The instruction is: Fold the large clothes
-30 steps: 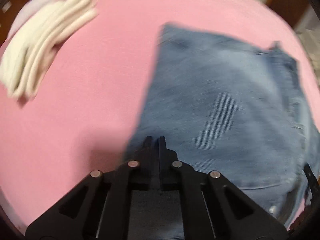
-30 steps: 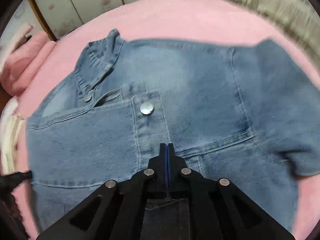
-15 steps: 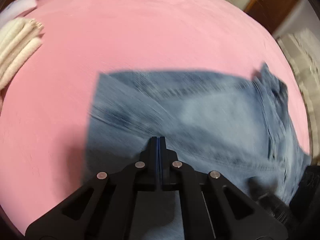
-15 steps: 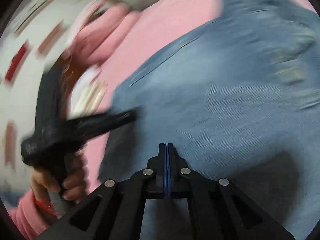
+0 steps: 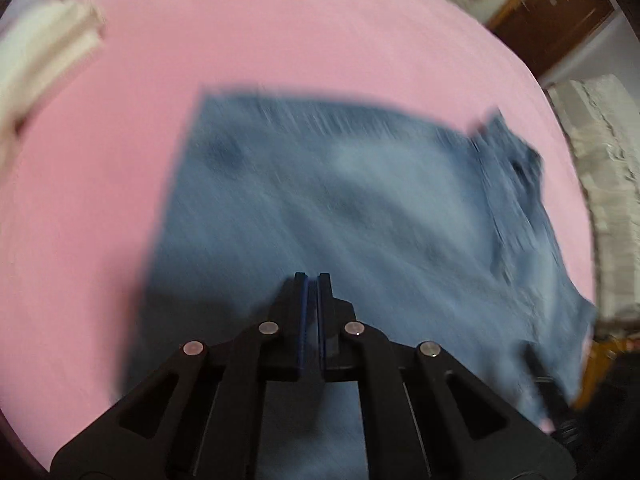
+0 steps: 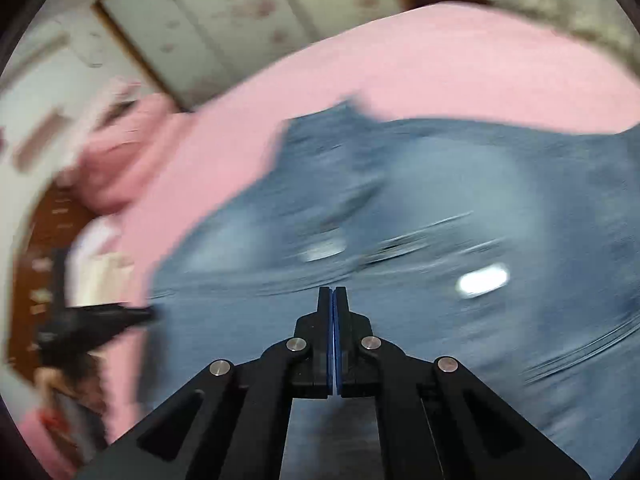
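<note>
Now the left gripper (image 5: 312, 276) is looking across more of the pink bed (image 5: 280, 40) than 1 second ago: the denim shirt (image 5: 360, 208), which then filled the right of its view, is lying lower and more central, with its square corner pointing toward the bed's far left. The cream towels (image 5: 44, 52) are sitting farther toward the left edge of the bed than before. Its jaws are nearly together with only a thin slit between the blue pads, and whether any cloth is caught there cannot be told.

From the right gripper (image 6: 333, 290), the shirt (image 6: 440, 200) is appearing smeared by blur, where 1 second ago its collar, pocket and button were sharp. 2 bright snaps are streaking across it. Its jaws are pressed together; no cloth is showing between the tips. The left gripper (image 6: 140, 314) is reaching in at the shirt's left edge, a hand (image 6: 48, 380) behind it.
</note>
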### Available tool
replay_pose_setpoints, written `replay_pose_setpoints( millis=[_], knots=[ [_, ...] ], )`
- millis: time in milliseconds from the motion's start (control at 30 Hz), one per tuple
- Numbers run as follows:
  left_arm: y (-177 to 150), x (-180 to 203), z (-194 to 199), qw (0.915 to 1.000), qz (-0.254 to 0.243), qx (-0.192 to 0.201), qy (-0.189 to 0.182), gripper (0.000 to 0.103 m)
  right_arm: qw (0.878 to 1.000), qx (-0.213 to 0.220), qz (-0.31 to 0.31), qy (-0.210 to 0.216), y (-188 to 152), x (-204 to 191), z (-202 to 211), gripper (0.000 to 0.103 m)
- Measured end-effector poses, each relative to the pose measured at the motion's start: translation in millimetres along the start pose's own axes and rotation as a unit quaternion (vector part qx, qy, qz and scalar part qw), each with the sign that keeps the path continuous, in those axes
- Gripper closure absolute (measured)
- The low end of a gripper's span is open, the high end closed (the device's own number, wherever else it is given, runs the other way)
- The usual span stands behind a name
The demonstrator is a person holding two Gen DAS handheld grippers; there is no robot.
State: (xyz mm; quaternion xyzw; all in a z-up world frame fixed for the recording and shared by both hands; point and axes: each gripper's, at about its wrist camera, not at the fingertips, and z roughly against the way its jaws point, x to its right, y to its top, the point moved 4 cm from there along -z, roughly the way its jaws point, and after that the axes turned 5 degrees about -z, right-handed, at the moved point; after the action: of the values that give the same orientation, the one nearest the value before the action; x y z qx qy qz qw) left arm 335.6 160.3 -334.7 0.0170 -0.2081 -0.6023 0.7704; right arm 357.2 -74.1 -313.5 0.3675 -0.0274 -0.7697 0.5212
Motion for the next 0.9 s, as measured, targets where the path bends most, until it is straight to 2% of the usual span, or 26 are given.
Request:
replay_pose_setpoints(
  millis=[67,133,233,300,333,367,400,433,467,500,533,567,600,667,733,800,900],
  knots=[
    [-21,1,-3,0.9998,0.004,-0.019,-0.006,0.102,0.996,-0.062,-0.035,0.050,-27,-19,-23,0.103],
    [-31,2,0,0.9999,-0.002,-0.012,0.008,0.102,0.990,-0.113,-0.040,0.069,-51,-28,-45,0.103],
    [-50,-4,3,0.9951,-0.026,-0.022,0.093,0.102,0.990,-0.135,-0.017,0.037,-62,-12,-36,0.103],
    [-59,-24,9,0.9899,-0.036,-0.024,0.135,0.102,0.993,-0.116,-0.028,0.022,-46,16,-31,0.103],
    [-62,-36,13,0.9878,-0.031,-0.024,0.151,0.102,0.995,-0.096,-0.023,-0.018,-36,34,-23,0.103],
    [-64,-45,17,0.9883,-0.024,-0.019,0.149,0.102,0.996,-0.085,-0.017,-0.029,-31,46,-15,0.103],
    [-65,-53,22,0.9918,-0.010,-0.014,0.127,0.102,0.997,-0.069,-0.013,-0.044,-24,62,1,0.103],
    [-65,-56,23,0.9930,0.004,-0.013,0.117,0.102,0.991,-0.053,-0.002,-0.122,-18,78,13,0.103],
    [-66,-61,26,0.9917,0.016,-0.013,0.127,0.102,0.987,-0.036,0.014,-0.153,-13,94,30,0.103],
    [-67,-62,26,0.9906,0.017,-0.012,0.135,0.102,0.987,-0.037,0.014,-0.157,-11,104,40,0.103],
    [-68,-60,25,0.9907,0.017,-0.011,0.135,0.102,0.989,-0.045,0.005,-0.140,-9,108,41,0.103],
    [-70,-58,26,0.9902,0.021,-0.006,0.138,0.102,0.989,-0.050,-0.001,-0.139,0,110,42,0.103],
    [-71,-55,26,0.9898,0.022,-0.003,0.141,0.102,0.986,-0.055,0.010,-0.157,-2,105,44,0.103],
    [-78,-53,34,0.9884,0.012,0.002,0.151,0.102,0.976,-0.055,0.057,-0.201,1,97,7,0.103],
    [-80,-50,39,0.9873,0.006,0.005,0.159,0.102,0.971,-0.049,0.063,-0.225,2,101,12,0.103],
    [-89,-45,49,0.9867,0.003,0.005,0.162,0.102,0.973,-0.041,0.027,-0.227,-3,81,-3,0.103],
    [-99,-41,60,0.9872,-0.004,-0.002,0.160,0.102,0.976,-0.038,-0.033,-0.214,-14,77,22,0.103]
  ],
)
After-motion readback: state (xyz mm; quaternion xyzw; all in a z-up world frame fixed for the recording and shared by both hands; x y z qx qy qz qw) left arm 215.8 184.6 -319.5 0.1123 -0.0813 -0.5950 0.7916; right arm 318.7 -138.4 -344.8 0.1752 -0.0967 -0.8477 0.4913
